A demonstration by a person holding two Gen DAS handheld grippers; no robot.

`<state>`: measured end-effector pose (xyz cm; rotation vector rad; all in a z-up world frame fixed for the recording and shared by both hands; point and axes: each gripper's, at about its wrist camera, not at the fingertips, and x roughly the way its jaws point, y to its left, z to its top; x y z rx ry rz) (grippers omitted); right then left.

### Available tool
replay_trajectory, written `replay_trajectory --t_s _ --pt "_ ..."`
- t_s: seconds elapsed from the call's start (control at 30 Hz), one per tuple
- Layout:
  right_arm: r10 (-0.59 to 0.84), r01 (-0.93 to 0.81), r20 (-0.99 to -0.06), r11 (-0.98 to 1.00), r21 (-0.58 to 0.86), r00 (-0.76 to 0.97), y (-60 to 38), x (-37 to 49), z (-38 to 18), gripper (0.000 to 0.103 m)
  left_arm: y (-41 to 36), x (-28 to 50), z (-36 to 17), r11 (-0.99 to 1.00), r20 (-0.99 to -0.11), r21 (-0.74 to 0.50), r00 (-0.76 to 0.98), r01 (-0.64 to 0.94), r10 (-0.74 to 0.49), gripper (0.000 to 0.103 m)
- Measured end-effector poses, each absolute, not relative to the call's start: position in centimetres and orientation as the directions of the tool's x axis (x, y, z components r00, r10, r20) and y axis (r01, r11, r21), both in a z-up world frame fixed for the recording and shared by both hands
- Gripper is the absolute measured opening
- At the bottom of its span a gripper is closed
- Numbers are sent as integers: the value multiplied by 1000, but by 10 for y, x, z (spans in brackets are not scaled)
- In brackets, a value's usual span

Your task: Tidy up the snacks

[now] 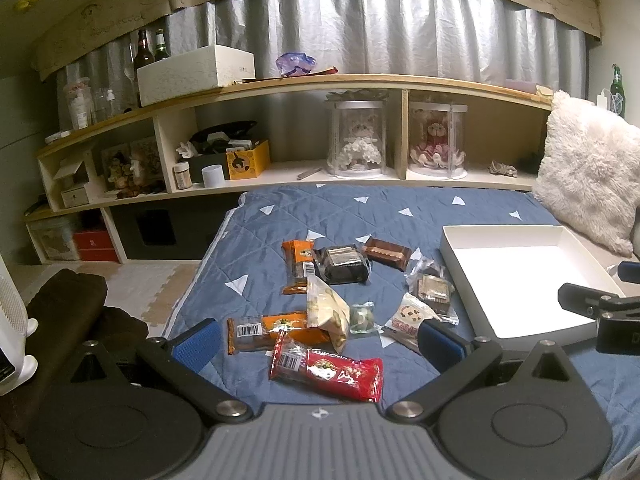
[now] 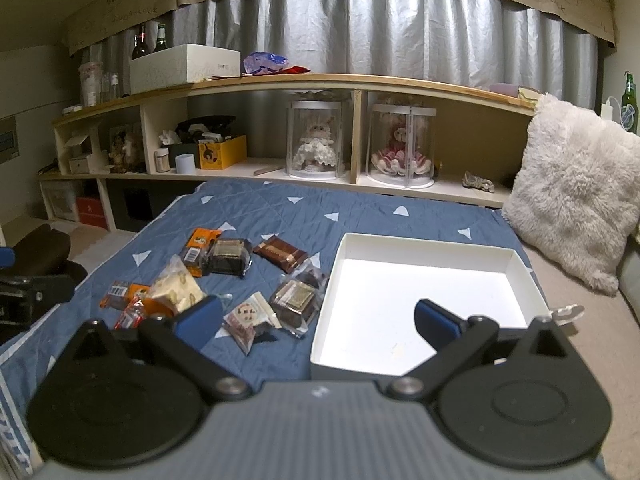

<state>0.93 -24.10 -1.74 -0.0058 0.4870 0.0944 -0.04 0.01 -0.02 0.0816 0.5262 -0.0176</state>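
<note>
- Blue quilted bedspread [image 1: 256, 264] with white triangles fills my view, a long wooden shelf [image 1: 280, 84] behind it.
- My left gripper [image 1: 318, 338] hovers with fingers spread wide over the scattered snacks; a red packet [image 1: 328, 372] lies nearest, between its fingers.
- My right gripper [image 2: 316, 320] is spread too, holding nothing (its right finger sits over the tray).
- An empty white tray [image 2: 524, 276] rests just right of the snack pile [image 2: 240, 276].
</note>
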Motion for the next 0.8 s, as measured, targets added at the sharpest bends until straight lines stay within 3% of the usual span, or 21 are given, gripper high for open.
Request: replay_trajectory --t_s 0.8 --pt "88 -94 -475 996 11 876 -243 10 -16 102 1 0 -3 997 -504 73 864 38 4 103"
